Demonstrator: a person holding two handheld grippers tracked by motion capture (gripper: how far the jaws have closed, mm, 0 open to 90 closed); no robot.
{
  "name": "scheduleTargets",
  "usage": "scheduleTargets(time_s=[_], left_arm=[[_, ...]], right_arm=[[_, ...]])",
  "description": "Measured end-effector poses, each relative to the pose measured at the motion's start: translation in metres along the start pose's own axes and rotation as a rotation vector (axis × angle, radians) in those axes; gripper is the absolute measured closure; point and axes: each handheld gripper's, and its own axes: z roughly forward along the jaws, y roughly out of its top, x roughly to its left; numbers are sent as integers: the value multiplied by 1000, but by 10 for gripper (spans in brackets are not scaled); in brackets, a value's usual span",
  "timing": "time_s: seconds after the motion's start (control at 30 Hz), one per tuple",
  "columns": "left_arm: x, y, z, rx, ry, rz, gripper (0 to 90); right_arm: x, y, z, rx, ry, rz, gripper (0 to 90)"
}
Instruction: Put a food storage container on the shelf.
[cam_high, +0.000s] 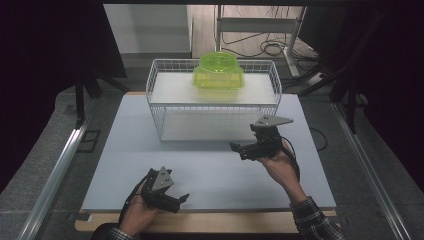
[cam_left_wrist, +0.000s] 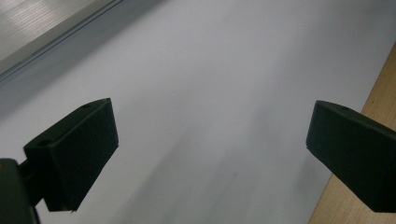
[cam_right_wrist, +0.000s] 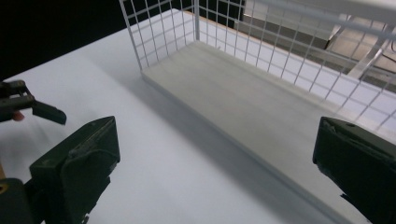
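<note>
A translucent green plastic container (cam_high: 218, 72) stands on the upper board of a white wire rack (cam_high: 150, 85) at the far middle of the table. The rack's lower board (cam_high: 210, 129) is bare. My right gripper (cam_high: 237, 150) hangs in front of the rack's right part, jaws pointing left, open with nothing between them. In the right gripper view its jaws (cam_right_wrist: 217, 126) stand wide before the lower board (cam_right_wrist: 243, 93) and the wire mesh (cam_right_wrist: 154, 32). My left gripper (cam_high: 180, 201) rests near the table's front edge, open and empty; its jaws (cam_left_wrist: 212, 112) frame bare tabletop.
The white tabletop (cam_high: 210, 175) lies on a wooden base whose edge (cam_left_wrist: 373, 88) runs beside the left gripper. The left gripper (cam_right_wrist: 28, 105) appears far off in the right gripper view. Metal rails (cam_high: 55, 170) flank the table; cables and a desk frame (cam_high: 265, 30) lie behind the rack.
</note>
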Motion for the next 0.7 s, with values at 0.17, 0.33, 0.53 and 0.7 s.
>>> scheduleTargets(time_s=[0.17,0.33,0.53,0.7], left_arm=[[0,0,0,1,-1,3,21],[0,0,0,3,-2,5,21],[-1,0,0,1,-6,3,21],[-1,0,-1,1,-6,4,21]], right_arm=[[-2,-18,-1,12,-16,-11,13],[-3,-36,1,52,-22,-33,28],[-3,-54,5,87,-24,-36,35],[-1,-65,7,90,-9,-22,38]])
